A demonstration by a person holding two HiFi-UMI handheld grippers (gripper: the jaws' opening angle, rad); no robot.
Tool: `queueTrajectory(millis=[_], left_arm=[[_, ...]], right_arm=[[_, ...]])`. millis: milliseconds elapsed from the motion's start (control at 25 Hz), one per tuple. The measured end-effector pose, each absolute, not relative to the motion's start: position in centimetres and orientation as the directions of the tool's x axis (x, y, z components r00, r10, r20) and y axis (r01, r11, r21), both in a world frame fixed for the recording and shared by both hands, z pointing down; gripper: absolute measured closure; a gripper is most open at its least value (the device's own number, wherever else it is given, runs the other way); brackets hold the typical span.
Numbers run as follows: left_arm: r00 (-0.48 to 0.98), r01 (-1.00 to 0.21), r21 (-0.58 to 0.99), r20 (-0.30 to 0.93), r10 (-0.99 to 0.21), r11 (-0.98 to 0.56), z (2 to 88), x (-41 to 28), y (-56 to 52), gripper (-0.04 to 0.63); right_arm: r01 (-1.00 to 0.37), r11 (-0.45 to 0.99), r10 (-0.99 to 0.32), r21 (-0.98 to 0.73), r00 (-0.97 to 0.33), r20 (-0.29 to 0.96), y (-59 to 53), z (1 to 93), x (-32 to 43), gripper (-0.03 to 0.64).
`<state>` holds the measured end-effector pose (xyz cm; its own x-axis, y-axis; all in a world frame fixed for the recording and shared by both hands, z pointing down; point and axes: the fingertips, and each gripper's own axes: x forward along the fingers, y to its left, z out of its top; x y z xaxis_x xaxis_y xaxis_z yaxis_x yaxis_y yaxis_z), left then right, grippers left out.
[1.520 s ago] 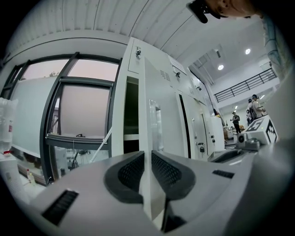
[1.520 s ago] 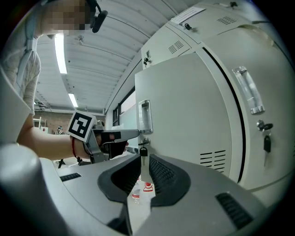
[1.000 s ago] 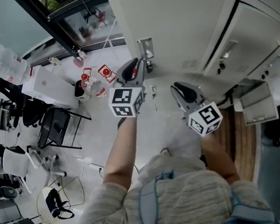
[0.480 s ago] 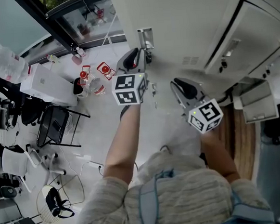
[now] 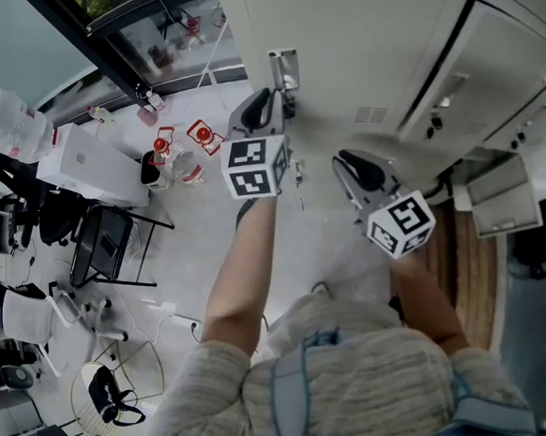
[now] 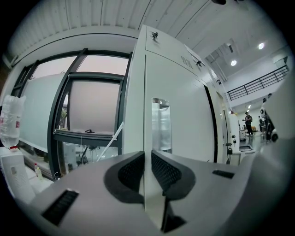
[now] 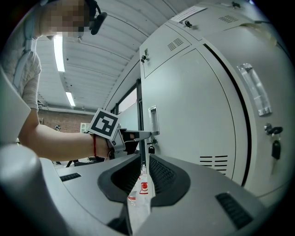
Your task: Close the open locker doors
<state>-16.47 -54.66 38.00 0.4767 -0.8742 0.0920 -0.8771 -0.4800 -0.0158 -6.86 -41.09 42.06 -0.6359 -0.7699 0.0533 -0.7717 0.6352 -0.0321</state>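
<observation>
The white locker door [image 5: 362, 36] with a recessed metal handle [image 5: 283, 70] fills the top of the head view. My left gripper [image 5: 264, 110] is shut, with its tips against the door just below that handle. In the left gripper view the door's edge [image 6: 144, 115] runs straight ahead of the shut jaws, with the handle [image 6: 161, 124] just to its right. My right gripper [image 5: 349, 171] is also shut and holds nothing, hanging back from the locker face. In the right gripper view the left gripper [image 7: 133, 135] points at the handle [image 7: 153, 120].
A second locker door [image 5: 496, 63] to the right has a handle [image 7: 253, 90] and keys in its lock [image 7: 274, 147]. A grey box-like part [image 5: 502, 199] sticks out low on the right. Water bottles [image 5: 179, 163], a white box [image 5: 95, 165] and chairs [image 5: 115, 248] stand on the floor to the left.
My left gripper has moved up and forward to the door beside the handle, and the door has swung slightly away. The right gripper has barely moved.
</observation>
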Motion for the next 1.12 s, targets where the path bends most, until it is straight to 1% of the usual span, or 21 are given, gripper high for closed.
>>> queueTrajectory(millis=[280,520,760,1120], left_arm=[[0.475,-0.876,-0.031,0.113,-0.873,-0.481,38.4,-17.0,-54.3,0.565],[0.472,-0.876,-0.055,0.107,-0.875,-0.479,39.0,-17.6,-53.6,0.565],[0.501,-0.86,-0.04,0.134,-0.855,-0.509,39.6,-17.0,-51.5,0.565],[0.572,-0.818,-0.002,0.102,-0.814,-0.575,39.7,-14.6,-47.2,0.565]], right_arm=[[-0.766,0.641,-0.765,-0.035,-0.642,0.053,-40.9,41.9,-7.2,0.565],[-0.761,0.647,-0.759,-0.046,-0.649,0.057,-40.6,42.0,-7.3,0.565],[-0.762,0.648,-0.761,-0.023,-0.648,0.039,-40.4,41.7,-7.2,0.565],[-0.765,0.643,-0.764,-0.034,-0.643,0.047,-38.8,41.7,-6.6,0.565]])
